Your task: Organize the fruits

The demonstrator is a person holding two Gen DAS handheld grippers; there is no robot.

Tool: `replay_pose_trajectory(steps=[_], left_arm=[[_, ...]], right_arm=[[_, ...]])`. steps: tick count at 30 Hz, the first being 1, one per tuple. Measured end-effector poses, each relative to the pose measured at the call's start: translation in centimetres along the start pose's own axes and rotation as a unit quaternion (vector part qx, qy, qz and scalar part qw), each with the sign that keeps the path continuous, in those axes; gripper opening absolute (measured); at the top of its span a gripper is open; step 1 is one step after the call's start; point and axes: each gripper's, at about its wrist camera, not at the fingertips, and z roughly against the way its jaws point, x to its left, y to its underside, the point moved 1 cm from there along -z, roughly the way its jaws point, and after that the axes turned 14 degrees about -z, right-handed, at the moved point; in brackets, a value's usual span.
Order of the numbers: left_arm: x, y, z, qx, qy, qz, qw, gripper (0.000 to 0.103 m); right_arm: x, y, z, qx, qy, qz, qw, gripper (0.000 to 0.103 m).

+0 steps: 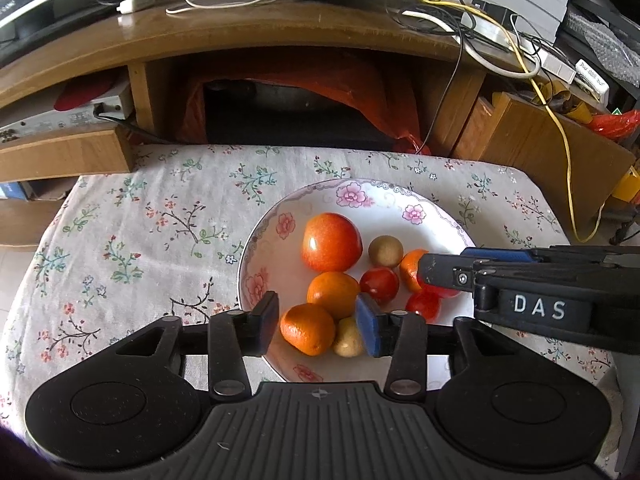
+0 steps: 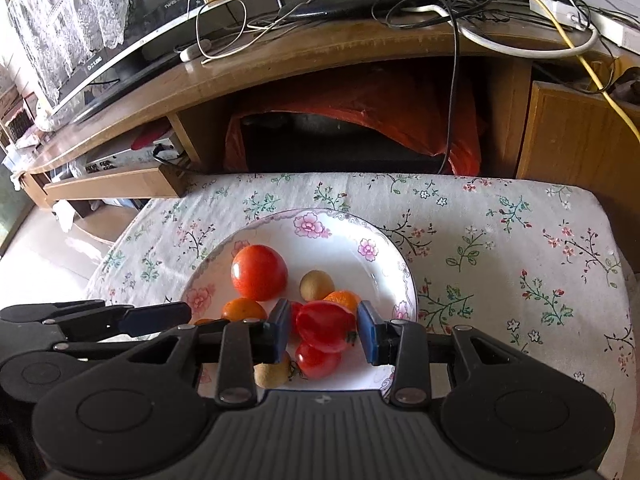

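Floral-printed cloth-covered table [image 1: 152, 216]: pale fabric with small sprigs, bearing one dish.

White porcelain plate with pink flower rim [image 1: 352, 194]: set right of centre on the cloth; all the fruit lies in it.

Left gripper [image 1: 316, 322], black with blue pads: jaws parted, hanging over the near edge of the plate. A small orange mandarin [image 1: 307, 329] lies in the plate between the pads, with a gap on each side; neither pad presses it. A pale yellow-brown round fruit [image 1: 349, 338] sits against the right pad.

Second orange mandarin [image 1: 333, 294]: just behind the first, touching it.

Large red-orange apple [image 1: 331, 242]: toward the plate's middle, the biggest item.

Small tan round fruit [image 1: 385, 251]: beside the apple on its right.

Small red round fruit [image 1: 379, 284]: in front of the tan one, beside the second mandarin.

Right gripper [image 2: 324, 326], same make: jaws narrowly parted around a glossy red fruit [image 2: 326, 326] over the plate's near right part. The left pad touches it; a slim gap shows at the right pad, so a firm hold cannot be confirmed. Another red fruit [image 2: 318, 358] lies directly below, an orange one [image 2: 344, 299] behind.
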Motion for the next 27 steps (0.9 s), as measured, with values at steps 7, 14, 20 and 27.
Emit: replay_pose_trajectory(steps=[7, 14, 20, 27], left_arm=[[-1.0, 0.0, 0.9, -0.010, -0.013, -0.030, 0.9994, 0.065], [-0.5, 0.9, 1.5, -0.006, -0.023, -0.023, 0.9994, 0.066], [-0.8, 1.5, 2.7, -0.020, -0.035, -0.016, 0.9990, 0.074], [-1.3, 3.0, 3.9, -0.018, -0.049, -0.006, 0.9986, 0.082]], right_arm=[[0.4, 0.2, 1.0, -0.011, -0.006, 0.004, 1.000, 0.043], [0.0, 0.4, 2.8, -0.034, -0.001, -0.006, 0.999, 0.042], [-0.7, 1.8, 3.6, -0.028, 0.017, -0.008, 0.999, 0.042], [-1.3, 4.3, 4.6, -0.020, 0.033, -0.014, 0.999, 0.042]])
